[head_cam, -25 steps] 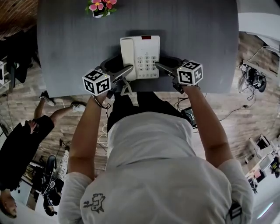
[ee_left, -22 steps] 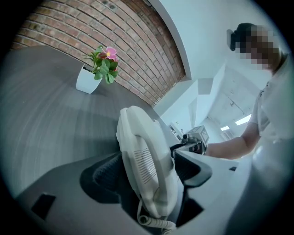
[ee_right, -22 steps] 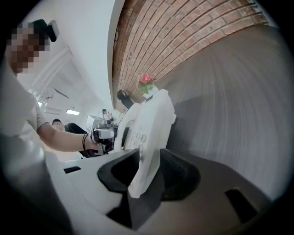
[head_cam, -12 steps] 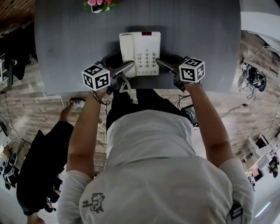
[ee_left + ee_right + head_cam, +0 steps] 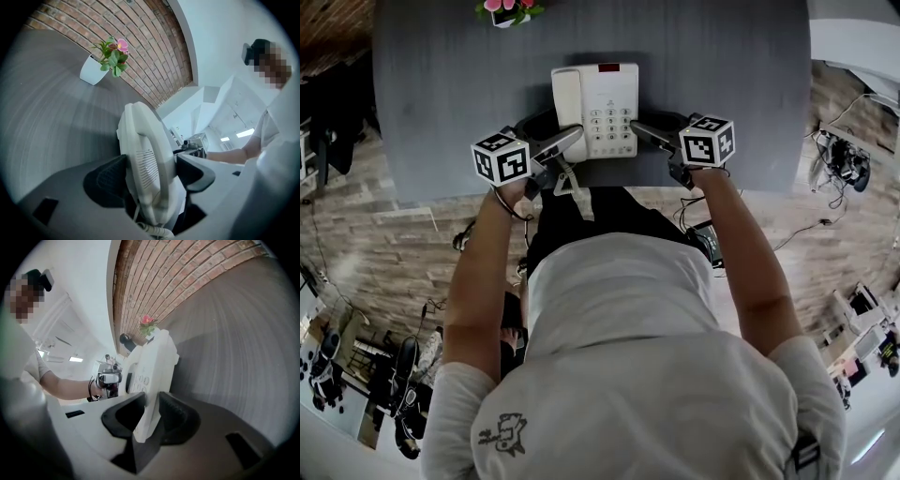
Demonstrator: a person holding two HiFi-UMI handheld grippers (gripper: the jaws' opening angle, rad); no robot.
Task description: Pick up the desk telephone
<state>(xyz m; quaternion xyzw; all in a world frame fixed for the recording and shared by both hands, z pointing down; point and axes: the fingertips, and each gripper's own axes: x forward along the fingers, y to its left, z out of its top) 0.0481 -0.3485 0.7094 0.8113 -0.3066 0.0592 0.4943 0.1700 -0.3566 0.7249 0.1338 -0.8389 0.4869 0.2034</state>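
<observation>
You've got a wide bare lane on the table [image 5: 441, 94] L of the phone [image 5: 598, 111], and the same R of the phone, out to the table's R edge. Beyond the phone is an open strip. The only obstacle there is a flower pot [image 5: 504, 9], well off to the phone's far L at the far edge. Near side of the phone is tight: table edge just behind it, then your torso [image 5: 619, 309]. Coiled cord [image 5: 154, 230] hangs at the phone's near-L corner, a snag pt. Above the phone is open air.

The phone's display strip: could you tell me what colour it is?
Display: dark red, best in the head view.
</observation>
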